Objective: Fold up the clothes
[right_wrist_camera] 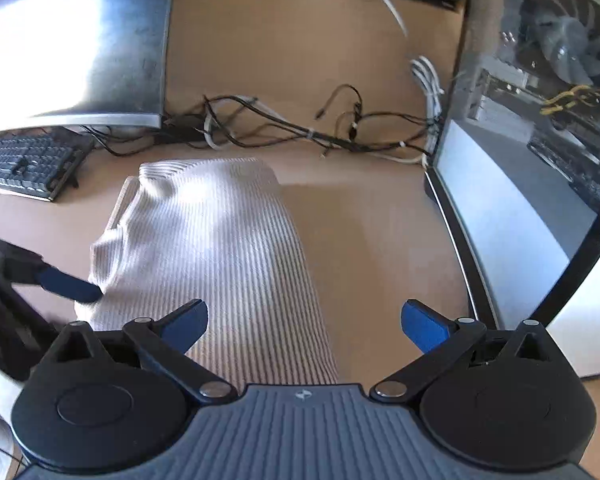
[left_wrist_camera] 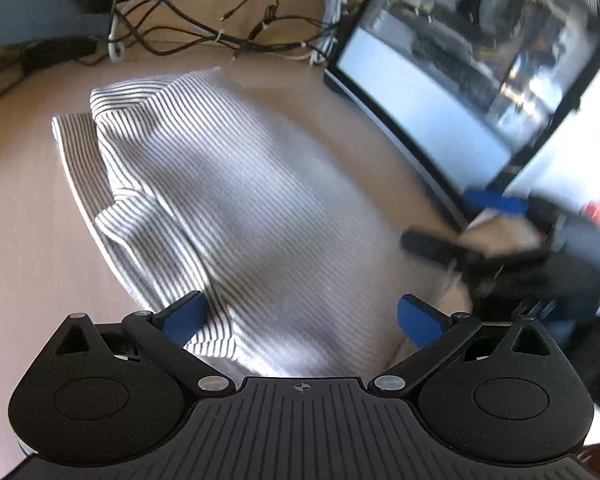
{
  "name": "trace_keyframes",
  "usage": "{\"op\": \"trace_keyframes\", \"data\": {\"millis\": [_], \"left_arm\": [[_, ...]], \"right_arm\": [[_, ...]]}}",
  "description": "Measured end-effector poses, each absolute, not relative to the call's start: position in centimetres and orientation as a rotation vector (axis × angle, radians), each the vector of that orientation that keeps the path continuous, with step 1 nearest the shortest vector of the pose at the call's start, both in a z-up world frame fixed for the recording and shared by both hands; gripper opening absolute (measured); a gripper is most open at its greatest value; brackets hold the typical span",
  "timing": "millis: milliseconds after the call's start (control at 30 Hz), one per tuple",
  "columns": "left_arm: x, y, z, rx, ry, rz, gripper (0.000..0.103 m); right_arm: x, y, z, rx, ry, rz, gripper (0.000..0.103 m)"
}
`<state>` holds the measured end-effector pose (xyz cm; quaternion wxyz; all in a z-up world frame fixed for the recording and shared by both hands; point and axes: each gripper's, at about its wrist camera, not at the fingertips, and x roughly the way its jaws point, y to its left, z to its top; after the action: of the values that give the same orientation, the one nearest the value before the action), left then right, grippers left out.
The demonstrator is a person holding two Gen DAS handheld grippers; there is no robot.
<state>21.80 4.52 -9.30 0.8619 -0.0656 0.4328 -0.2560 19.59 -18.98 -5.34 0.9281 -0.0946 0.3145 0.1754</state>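
Note:
A white garment with thin dark stripes point(left_wrist_camera: 204, 184) lies folded in a long bundle on the wooden desk point(left_wrist_camera: 16, 216). My left gripper point(left_wrist_camera: 302, 320) hovers open over its near end, blue pads spread wide with only cloth below. In the right wrist view the same striped garment point(right_wrist_camera: 216, 248) stretches away from me. My right gripper point(right_wrist_camera: 304, 324) is open above its near right edge. The other gripper's blue fingertip point(right_wrist_camera: 70, 286) touches the cloth's left side. The right gripper's fingers point(left_wrist_camera: 440, 246) show blurred at the garment's right edge in the left wrist view.
A glass-sided computer case point(right_wrist_camera: 540, 128) stands along the right. Tangled black and white cables point(right_wrist_camera: 300, 128) lie at the back of the desk. A keyboard point(right_wrist_camera: 24, 164) and a monitor point(right_wrist_camera: 72, 44) sit at the back left.

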Motion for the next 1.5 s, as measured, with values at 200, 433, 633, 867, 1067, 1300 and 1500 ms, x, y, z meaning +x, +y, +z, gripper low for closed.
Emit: {"op": "trace_keyframes", "data": {"millis": [200, 433, 633, 867, 1067, 1300, 1500], "left_arm": [[22.7, 7.3, -9.6, -0.112, 0.949, -0.351, 0.103], [22.2, 9.5, -6.7, -0.165, 0.874, -0.312, 0.103], [21.7, 7.2, -5.0, -0.102, 0.832, -0.329, 0.103], [21.8, 6.3, -4.7, -0.062, 0.821, -0.369, 0.103], [21.0, 8.4, -4.6, -0.091, 0.799, -0.320, 0.103], [18.3, 12.9, -4.6, -0.171, 0.758, -0.160, 0.103], [14.2, 14.1, -4.2, -0.097, 0.728, -0.154, 0.103]], "right_arm": [[20.7, -18.0, -3.9, -0.120, 0.616, 0.430, 0.103], [21.0, -14.9, -7.6, -0.195, 0.741, 0.526, 0.088], [20.3, -15.9, -9.1, -0.091, 0.873, 0.531, 0.090], [17.1, -14.1, -9.1, -0.199, 0.863, 0.620, 0.103], [14.9, -14.5, -6.6, -0.465, 0.676, 0.728, 0.103], [9.9, -12.5, -8.5, -0.856, 0.519, 1.086, 0.103], [8.7, -11.4, -11.3, -0.967, 0.399, 1.113, 0.080]]}}
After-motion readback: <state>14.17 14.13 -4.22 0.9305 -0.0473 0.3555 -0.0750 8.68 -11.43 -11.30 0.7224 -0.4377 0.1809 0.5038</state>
